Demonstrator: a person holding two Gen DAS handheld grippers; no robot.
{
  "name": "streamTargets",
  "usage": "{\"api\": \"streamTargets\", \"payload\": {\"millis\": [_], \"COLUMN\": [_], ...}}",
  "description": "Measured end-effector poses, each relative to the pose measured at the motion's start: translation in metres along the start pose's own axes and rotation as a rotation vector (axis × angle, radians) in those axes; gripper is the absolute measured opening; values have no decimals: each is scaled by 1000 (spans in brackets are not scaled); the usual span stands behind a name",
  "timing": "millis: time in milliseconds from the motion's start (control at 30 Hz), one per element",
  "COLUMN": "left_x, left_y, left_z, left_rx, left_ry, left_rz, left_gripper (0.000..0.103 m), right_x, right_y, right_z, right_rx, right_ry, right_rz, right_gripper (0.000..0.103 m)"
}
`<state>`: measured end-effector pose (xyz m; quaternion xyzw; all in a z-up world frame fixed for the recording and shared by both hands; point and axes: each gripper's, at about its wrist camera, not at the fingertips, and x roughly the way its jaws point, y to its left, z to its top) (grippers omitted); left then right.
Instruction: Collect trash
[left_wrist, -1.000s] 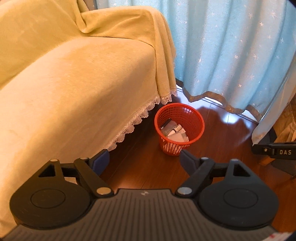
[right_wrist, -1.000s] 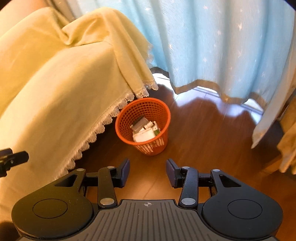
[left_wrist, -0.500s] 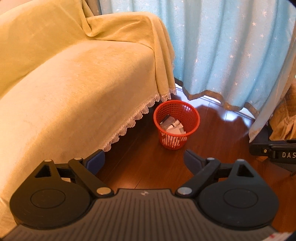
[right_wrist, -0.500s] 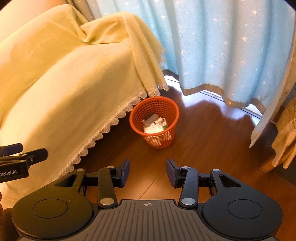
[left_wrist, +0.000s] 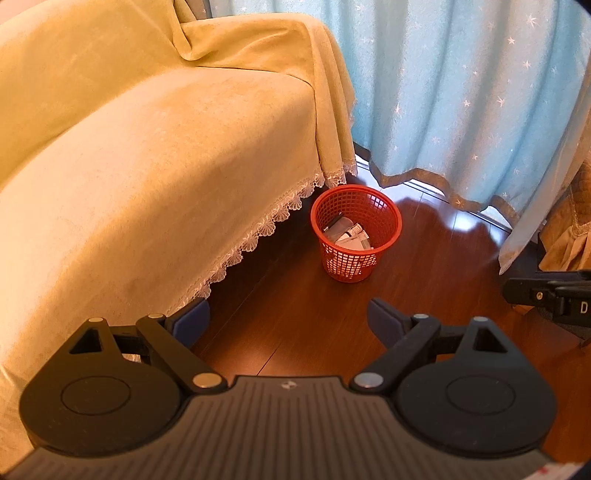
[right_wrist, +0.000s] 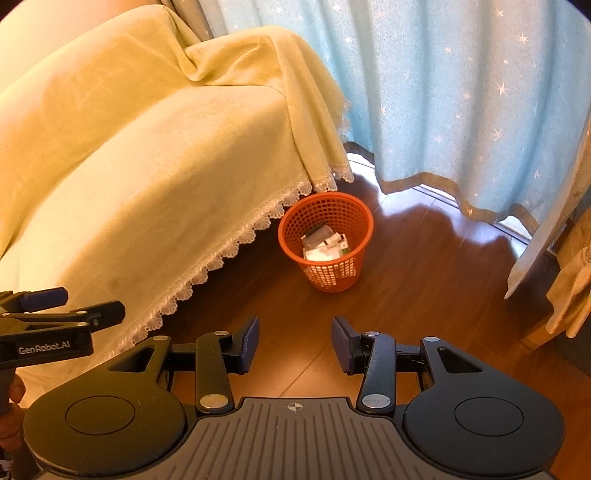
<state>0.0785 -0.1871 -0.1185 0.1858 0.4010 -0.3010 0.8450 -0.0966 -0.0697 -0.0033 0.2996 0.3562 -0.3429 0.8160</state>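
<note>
A red mesh wastebasket (left_wrist: 356, 232) (right_wrist: 327, 243) stands on the wooden floor by the corner of the sofa, with paper and packaging trash (left_wrist: 349, 236) (right_wrist: 325, 245) lying inside it. My left gripper (left_wrist: 288, 323) is open and empty, held well back from the basket above the floor at the sofa's edge. My right gripper (right_wrist: 294, 341) is also open with nothing between its fingers, likewise well short of the basket. In the right wrist view the left gripper (right_wrist: 55, 317) shows at the left edge, a hand (right_wrist: 11, 410) under it.
A sofa under a yellow lace-edged cover (left_wrist: 147, 166) (right_wrist: 147, 147) fills the left. A pale blue star-patterned curtain (left_wrist: 461, 92) (right_wrist: 461, 103) hangs behind the basket. Tan fabric (left_wrist: 569, 236) hangs at the right. Bare wooden floor (right_wrist: 424, 295) lies between grippers and basket.
Both grippers have drawn back and up from the basket, which now looks smaller and farther away. More of the sofa and curtain shows. Both stay open.
</note>
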Motion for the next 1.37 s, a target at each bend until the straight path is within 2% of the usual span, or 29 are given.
{"api": "streamTargets", "payload": {"millis": [1367], "left_x": [-17], "left_y": [-24], "left_z": [-9], "left_rx": [30], "left_ry": [-32], "left_rz": [-17], "left_gripper": [90], "right_x": [-16], "right_y": [7], "right_z": [-16], "right_rx": [7], "right_ry": [-15], "right_rz": [16], "right_gripper": [41]}}
